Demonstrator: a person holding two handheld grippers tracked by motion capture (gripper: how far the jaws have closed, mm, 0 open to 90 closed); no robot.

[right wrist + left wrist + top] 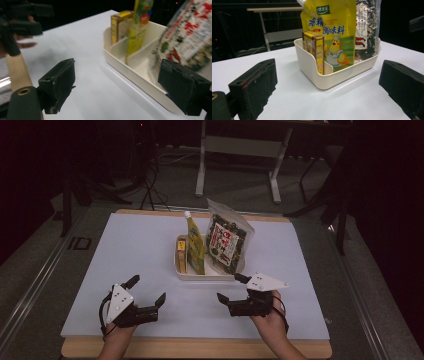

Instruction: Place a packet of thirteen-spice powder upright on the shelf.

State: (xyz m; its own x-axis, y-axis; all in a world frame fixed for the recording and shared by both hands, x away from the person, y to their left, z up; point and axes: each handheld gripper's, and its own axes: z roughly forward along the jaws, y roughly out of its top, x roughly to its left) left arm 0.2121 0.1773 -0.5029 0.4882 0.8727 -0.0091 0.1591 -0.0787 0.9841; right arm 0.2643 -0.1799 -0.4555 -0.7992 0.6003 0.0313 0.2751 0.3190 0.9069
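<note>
As I held both tools above the worktop (pixel 125 245), left tool (pixel 148 290) and right tool (pixel 231 287) gaped wide, empty; the white tray (pixel 200 275) with its packets stood just ahead, between them.

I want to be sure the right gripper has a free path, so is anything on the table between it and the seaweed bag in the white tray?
Nothing visible stands between them. The right gripper hangs open just short of the white tray, and the seaweed bag leans in the tray's nearest compartment. Only the tray's low front wall lies between, below the bag's body.
</note>
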